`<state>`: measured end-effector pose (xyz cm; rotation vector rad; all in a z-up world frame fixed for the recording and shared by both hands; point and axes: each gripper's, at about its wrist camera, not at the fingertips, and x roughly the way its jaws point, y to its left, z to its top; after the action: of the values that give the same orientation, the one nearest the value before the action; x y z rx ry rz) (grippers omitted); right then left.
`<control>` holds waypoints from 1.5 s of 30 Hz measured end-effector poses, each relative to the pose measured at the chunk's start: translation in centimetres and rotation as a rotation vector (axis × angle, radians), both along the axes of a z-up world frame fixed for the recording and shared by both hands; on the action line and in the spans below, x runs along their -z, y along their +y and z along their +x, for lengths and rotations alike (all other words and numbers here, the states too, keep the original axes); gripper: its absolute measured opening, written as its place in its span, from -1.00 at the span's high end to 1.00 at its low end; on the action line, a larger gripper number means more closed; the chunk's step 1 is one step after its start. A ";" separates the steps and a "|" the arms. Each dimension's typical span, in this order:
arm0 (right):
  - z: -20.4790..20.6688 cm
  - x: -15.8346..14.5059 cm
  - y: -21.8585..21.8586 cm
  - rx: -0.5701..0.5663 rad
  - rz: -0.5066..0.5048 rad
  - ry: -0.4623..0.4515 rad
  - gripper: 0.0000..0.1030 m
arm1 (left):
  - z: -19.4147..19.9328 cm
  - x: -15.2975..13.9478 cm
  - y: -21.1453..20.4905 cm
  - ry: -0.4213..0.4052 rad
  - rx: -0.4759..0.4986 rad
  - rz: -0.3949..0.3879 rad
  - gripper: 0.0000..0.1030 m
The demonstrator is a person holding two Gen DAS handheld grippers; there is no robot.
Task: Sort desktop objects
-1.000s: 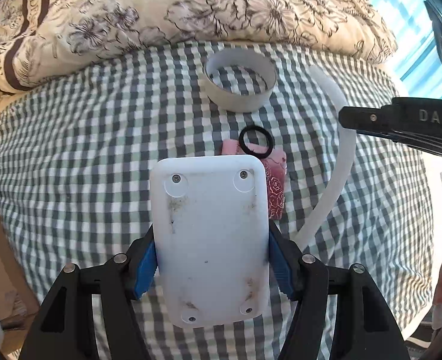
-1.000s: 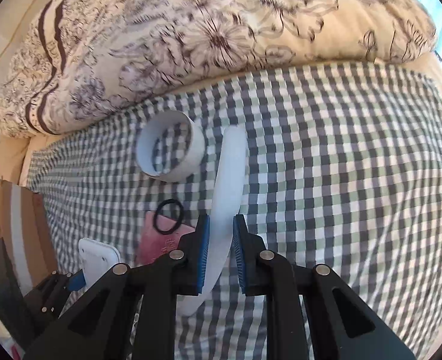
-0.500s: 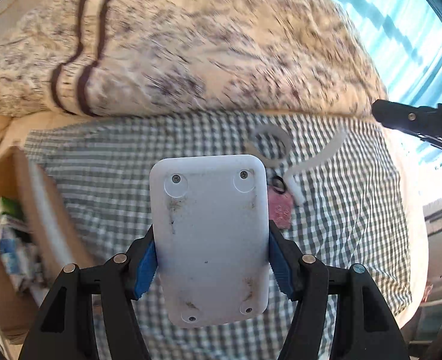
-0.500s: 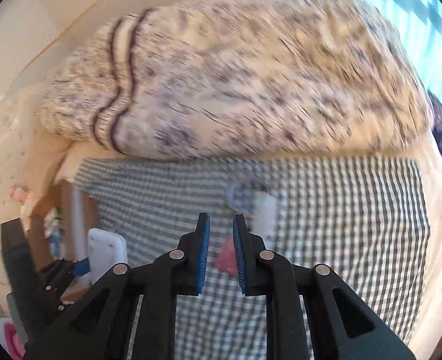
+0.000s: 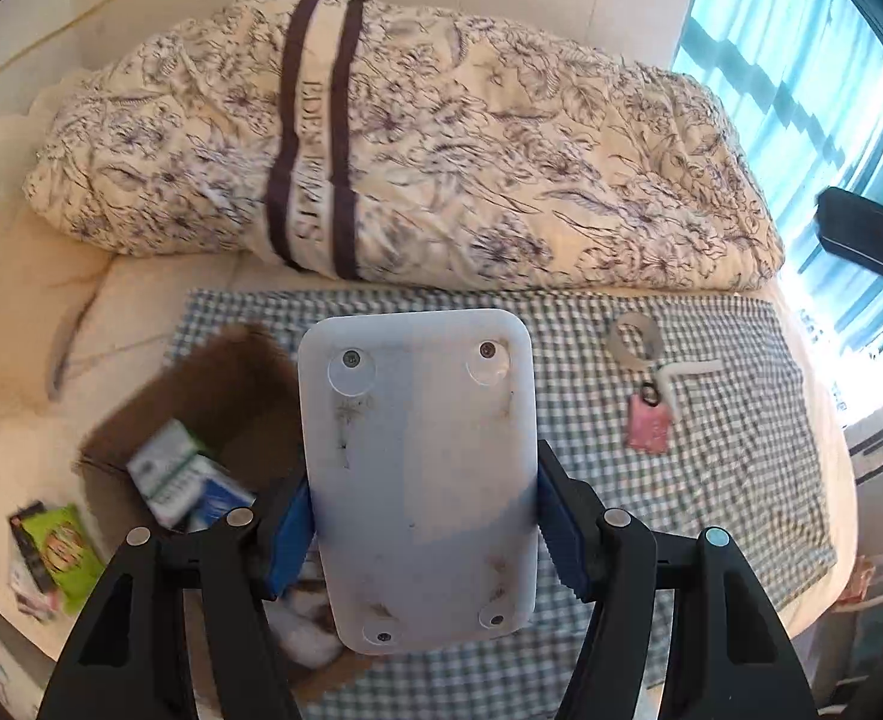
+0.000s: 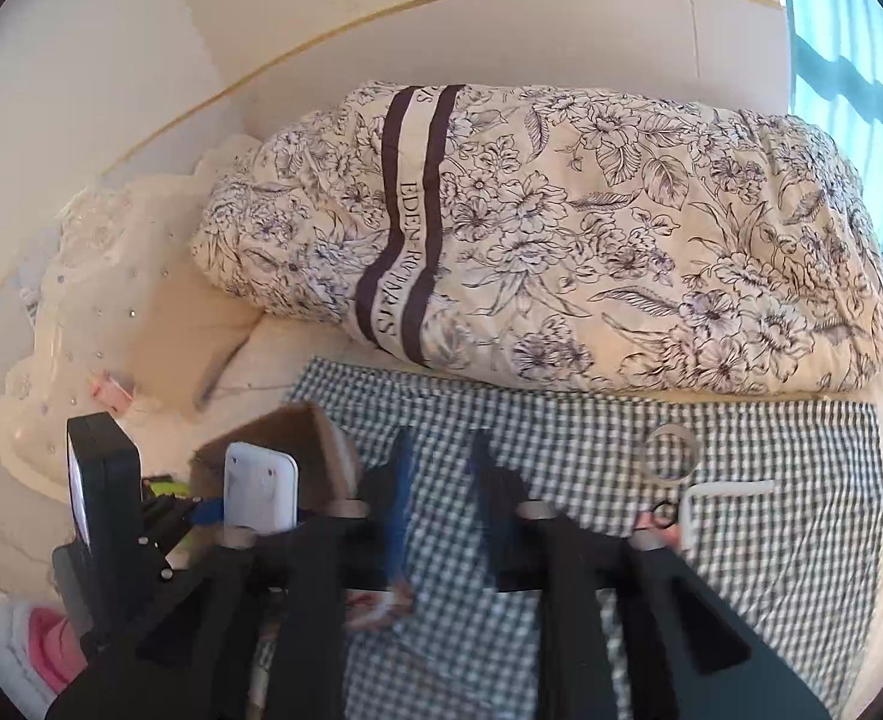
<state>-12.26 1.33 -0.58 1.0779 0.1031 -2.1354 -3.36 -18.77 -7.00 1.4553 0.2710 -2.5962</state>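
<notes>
The left tongs (image 5: pixel 420 525) clamp a white plastic case (image 5: pixel 417 474) by its long sides, above the open cardboard box (image 5: pixel 225 396) just below and left of them. The right tongs (image 6: pixel 438 498), blurred, hold nothing, their jaws apart by a modest gap. Farther right on the checked cloth (image 5: pixel 735 480) lie a pink card (image 5: pixel 648 429), black ring (image 5: pixel 649 391), white strip (image 5: pixel 684 375) and tape roll (image 5: pixel 634 341). Released too far right, the case could catch the box wall and tumble out.
</notes>
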 end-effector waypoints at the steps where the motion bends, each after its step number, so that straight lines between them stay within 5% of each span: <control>1: 0.8 0.1 -0.3 0.020 -0.013 -0.004 -0.34 | 0.4 -0.1 -0.9 0.003 0.000 -0.002 -0.29; 2: 1.3 0.3 -0.5 0.032 -0.020 -0.007 -0.54 | 1.0 -0.2 -2.0 0.002 -0.002 -0.003 -0.29; 7: 4.0 2.8 -2.8 0.012 -0.038 -0.076 -0.56 | 2.9 1.6 -6.1 -0.051 -0.022 -0.019 -0.29; 9: 4.7 4.6 -3.6 0.025 -0.035 -0.111 -0.65 | 3.3 2.6 -7.3 -0.074 -0.028 -0.030 -0.40; 11: 5.2 6.6 -3.7 0.083 -0.040 -0.121 -0.66 | 3.4 3.9 -8.0 -0.107 -0.042 -0.069 -0.79; 14: 5.7 8.6 -2.5 0.173 -0.062 -0.105 -0.69 | 3.6 4.9 -8.3 -0.118 -0.035 -0.087 -0.79; 18: 5.0 11.0 -1.0 0.240 0.076 -0.142 -0.83 | 3.3 5.6 -7.7 -0.136 -0.014 -0.073 -0.79; 20: 4.2 12.4 0.5 0.306 0.181 -0.174 -0.82 | 2.7 5.4 -6.6 -0.130 0.008 -0.081 -0.79; 24: 2.7 14.6 6.6 0.444 0.207 -0.237 -0.83 | 0.8 4.8 -3.7 -0.121 0.052 -0.092 -0.79; 28: 0.9 18.3 12.4 0.485 0.335 -0.256 -0.83 | -1.6 5.0 0.6 -0.113 0.096 -0.087 -0.80; 33: -2.7 25.7 17.4 0.442 0.510 -0.302 -0.83 | -4.4 7.5 6.8 -0.149 0.102 -0.073 -0.82; 37: -4.4 30.8 19.4 0.362 0.594 -0.237 -0.82 | -6.7 10.6 12.2 -0.191 0.084 -0.068 -0.82; 41: -5.2 35.0 21.3 0.309 0.611 -0.237 -0.86 | -8.2 13.6 16.9 -0.227 0.058 -0.053 -0.82; 42: -5.3 35.4 22.1 0.307 0.562 -0.240 -1.00 | -8.4 14.1 17.6 -0.233 0.056 -0.050 -0.82; 45: -4.5 35.5 24.0 0.311 0.438 -0.175 -1.00 | -9.2 16.0 20.3 -0.266 0.062 -0.056 -0.82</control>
<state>-16.81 25.35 -36.09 1.6189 0.3534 -2.3419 -12.58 1.52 -22.99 1.7895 0.1209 -2.3959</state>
